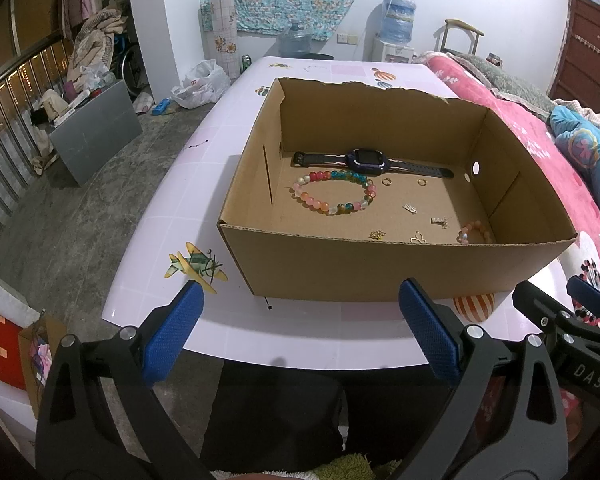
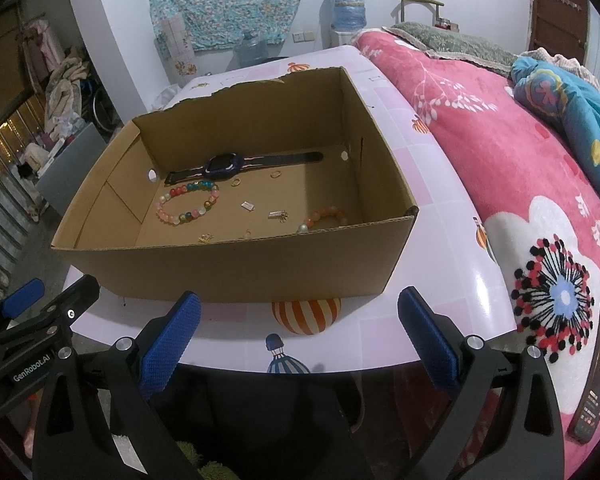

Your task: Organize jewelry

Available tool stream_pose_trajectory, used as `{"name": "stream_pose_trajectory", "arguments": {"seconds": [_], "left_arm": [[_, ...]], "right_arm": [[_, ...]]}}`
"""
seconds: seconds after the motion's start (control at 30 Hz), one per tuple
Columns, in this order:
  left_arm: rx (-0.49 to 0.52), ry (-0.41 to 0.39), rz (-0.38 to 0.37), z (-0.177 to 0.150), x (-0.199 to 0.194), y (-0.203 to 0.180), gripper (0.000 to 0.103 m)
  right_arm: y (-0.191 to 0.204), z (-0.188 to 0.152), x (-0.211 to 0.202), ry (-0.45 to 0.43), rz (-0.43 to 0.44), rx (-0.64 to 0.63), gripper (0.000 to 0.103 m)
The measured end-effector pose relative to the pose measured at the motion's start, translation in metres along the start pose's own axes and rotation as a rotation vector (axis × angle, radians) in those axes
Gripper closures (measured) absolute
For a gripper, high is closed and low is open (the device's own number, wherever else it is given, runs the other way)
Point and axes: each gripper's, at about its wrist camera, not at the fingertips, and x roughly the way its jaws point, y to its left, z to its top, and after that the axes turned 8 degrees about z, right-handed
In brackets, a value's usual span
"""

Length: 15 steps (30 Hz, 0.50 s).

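Observation:
An open cardboard box (image 1: 380, 268) (image 2: 236, 268) stands on the pink-white table (image 1: 188, 208) (image 2: 440, 240). Inside lie a dark smartwatch (image 1: 366, 160) (image 2: 224, 166), a multicoloured bead bracelet (image 1: 334, 192) (image 2: 188, 202), an orange bead bracelet (image 1: 474, 232) (image 2: 326, 218), two gold rings (image 1: 387, 181) (image 2: 236, 182) and several small gold and silver pieces (image 1: 409, 208) (image 2: 247, 205). My left gripper (image 1: 300, 328) is open and empty at the table's near edge, in front of the box. My right gripper (image 2: 300, 328) is open and empty, also in front of the box.
A bed with a pink blanket (image 2: 500, 152) (image 1: 540, 160) runs along the table's right side, with a phone (image 2: 596, 372) lying on it. Left of the table are a grey cabinet (image 1: 96, 132), a railing and clutter on the floor. Water bottles (image 1: 396, 18) stand at the back wall.

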Motion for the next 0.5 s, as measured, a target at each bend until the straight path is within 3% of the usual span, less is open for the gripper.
{"name": "stream_pose_trajectory", "arguments": {"seconds": [0.5], "left_arm": [[-0.001, 0.001, 0.000, 0.0002, 0.0003, 0.0009, 0.008]], "right_arm": [[-0.0019, -0.0001, 0.0040, 0.008, -0.001, 0.001, 0.007]]}}
